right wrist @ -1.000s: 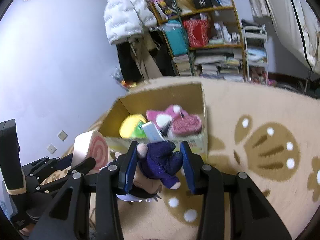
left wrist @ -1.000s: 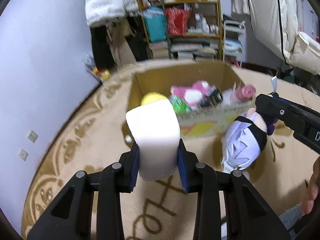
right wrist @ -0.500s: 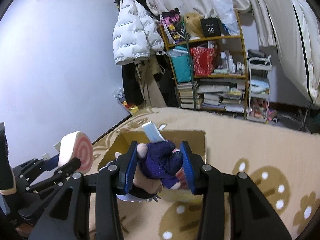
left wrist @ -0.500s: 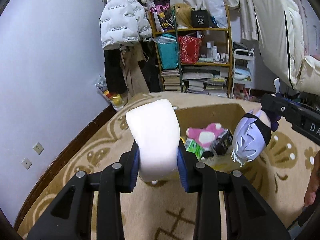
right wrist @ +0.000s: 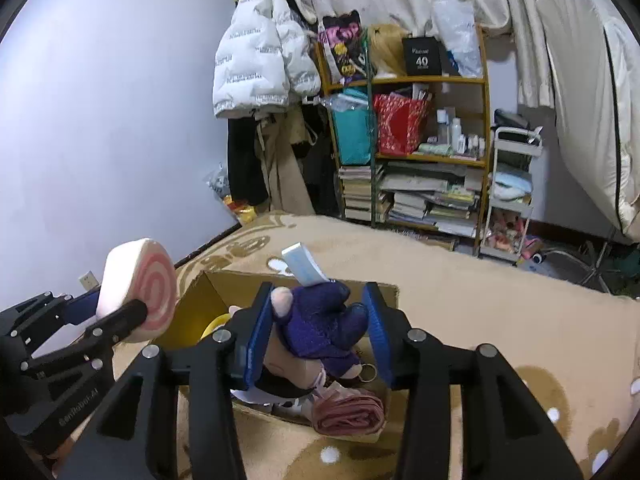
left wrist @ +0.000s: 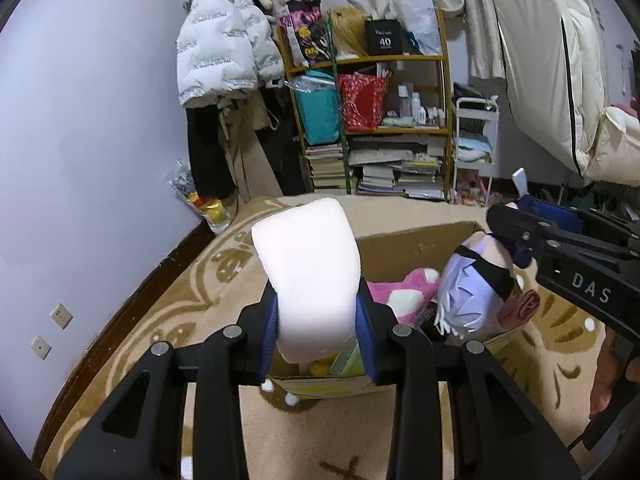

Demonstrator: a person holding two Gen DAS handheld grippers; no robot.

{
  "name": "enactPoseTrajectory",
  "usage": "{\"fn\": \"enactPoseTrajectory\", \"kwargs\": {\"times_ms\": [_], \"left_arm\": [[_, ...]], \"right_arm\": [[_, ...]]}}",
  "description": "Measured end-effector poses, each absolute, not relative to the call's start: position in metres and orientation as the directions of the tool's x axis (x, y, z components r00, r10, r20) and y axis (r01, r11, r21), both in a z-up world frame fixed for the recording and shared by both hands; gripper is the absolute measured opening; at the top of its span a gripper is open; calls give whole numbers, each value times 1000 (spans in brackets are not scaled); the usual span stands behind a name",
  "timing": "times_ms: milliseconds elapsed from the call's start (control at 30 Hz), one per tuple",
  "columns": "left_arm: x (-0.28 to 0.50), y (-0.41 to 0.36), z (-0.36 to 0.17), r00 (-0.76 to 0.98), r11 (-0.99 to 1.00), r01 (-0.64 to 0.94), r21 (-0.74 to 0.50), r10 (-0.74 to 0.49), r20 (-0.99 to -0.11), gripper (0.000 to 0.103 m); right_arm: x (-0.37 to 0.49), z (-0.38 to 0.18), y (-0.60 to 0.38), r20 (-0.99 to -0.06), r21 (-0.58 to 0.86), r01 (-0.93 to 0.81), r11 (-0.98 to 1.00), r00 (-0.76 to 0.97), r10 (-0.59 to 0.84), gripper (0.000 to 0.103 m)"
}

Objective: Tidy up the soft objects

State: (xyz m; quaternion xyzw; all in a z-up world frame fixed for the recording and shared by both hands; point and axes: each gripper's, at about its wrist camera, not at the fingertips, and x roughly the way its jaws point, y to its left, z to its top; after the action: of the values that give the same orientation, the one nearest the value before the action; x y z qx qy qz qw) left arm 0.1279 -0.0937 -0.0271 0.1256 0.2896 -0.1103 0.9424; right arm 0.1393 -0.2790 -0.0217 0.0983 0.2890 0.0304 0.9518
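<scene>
The left gripper (left wrist: 318, 320) holds a white plush roll (left wrist: 308, 276), which shows a pink spiral face in the right wrist view. Its blue pads (left wrist: 270, 330) press into both sides of the roll, so the jaws stand only as wide as the soft body allows. The roll sits at the near left edge of the cardboard box (left wrist: 416, 240), probably so that it can drop inside when the grip lets go.

To the right, the right gripper (right wrist: 318, 332) carries a plush doll (right wrist: 320, 330) by its dark purple head. The left pad touches it, but on the right side a gap shows between pad and plush. These jaws have just been opening a little with the doll between them, so I judge that the release begins. The doll's pale lilac body hangs over the right part of the box, which fits a drop there.

The open box stands on the beige carpet (right wrist: 500, 312). It already contains a pink and white plush (left wrist: 400, 290), something yellow (right wrist: 212, 324) at the near left, and a rolled pink cloth (right wrist: 348, 414) at the right corner.
</scene>
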Motion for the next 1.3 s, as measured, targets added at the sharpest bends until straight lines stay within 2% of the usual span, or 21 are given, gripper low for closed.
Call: {"fn": "enactPoseTrajectory", "kwargs": {"times_ms": [200,367,433,500,600,667,800,867,1000,1067,1300], "left_arm": [[138,-95,-42,779,943,296,155,-144,-610,38],[141,-94,-46,791,953,256,163,-110,-602,56],[141,-93,-46,793,952,258,165,-111,-599,57],[142,-91,-46,785,953,259,158,-112,-610,62],[141,-88,-49,772,955,258,149,-111,-626,70],[138,-86,-49,772,954,254,158,-102,-627,78],[128,-83,-43,778,955,245,167,-91,-621,84],[123,-79,-39,782,956,240,170,-86,-618,88],[106,-69,-27,800,960,222,171,-79,-595,92],[97,-66,-22,807,961,219,171,-80,-585,95],[68,-51,0,832,967,200,157,-83,-548,100]], "right_arm": [[149,-42,-281,-588,260,-5,966,793,162,54],[149,-50,-279,-614,245,-9,970,773,162,56],[149,-50,-281,-615,257,-4,966,770,167,57],[149,-51,-284,-623,263,7,965,765,164,58],[145,-48,-286,-617,272,13,962,769,164,65],[141,-43,-288,-605,272,20,962,781,155,77],[133,-35,-293,-597,284,35,958,789,148,83],[126,-30,-295,-589,289,39,957,795,146,89],[109,-17,-296,-580,277,40,960,804,134,94],[102,-10,-296,-568,274,39,961,813,128,102],[71,17,-291,-523,258,17,966,843,125,103]]}}
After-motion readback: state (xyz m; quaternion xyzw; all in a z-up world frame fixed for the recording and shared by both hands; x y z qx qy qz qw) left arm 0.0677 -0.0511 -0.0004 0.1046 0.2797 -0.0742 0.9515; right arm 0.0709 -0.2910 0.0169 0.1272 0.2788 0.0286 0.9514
